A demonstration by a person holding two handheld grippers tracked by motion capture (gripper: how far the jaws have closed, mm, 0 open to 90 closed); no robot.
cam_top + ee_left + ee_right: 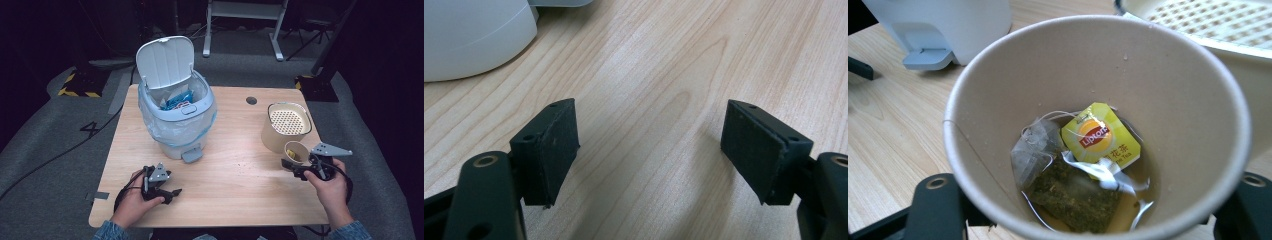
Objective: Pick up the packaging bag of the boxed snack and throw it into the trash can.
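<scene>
Fig. 1: My right gripper (300,167) pinches the paper cup (296,152) beside the strainer tub (286,125); left gripper (162,190) rests spread, empty.
Risk: the cup holds a wet tea bag (1068,185) w/ liquid; tilting en route to the bin (176,112) could spill, and squeezing could buckle it.

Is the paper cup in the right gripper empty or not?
Not empty: the paper cup holds a used tea bag, its yellow tag and a little liquid.

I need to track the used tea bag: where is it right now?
In the high view it sits inside the paper cup held by the right hand-held gripper at the table's right, just in front of the strainer bin; tea bag.
</scene>
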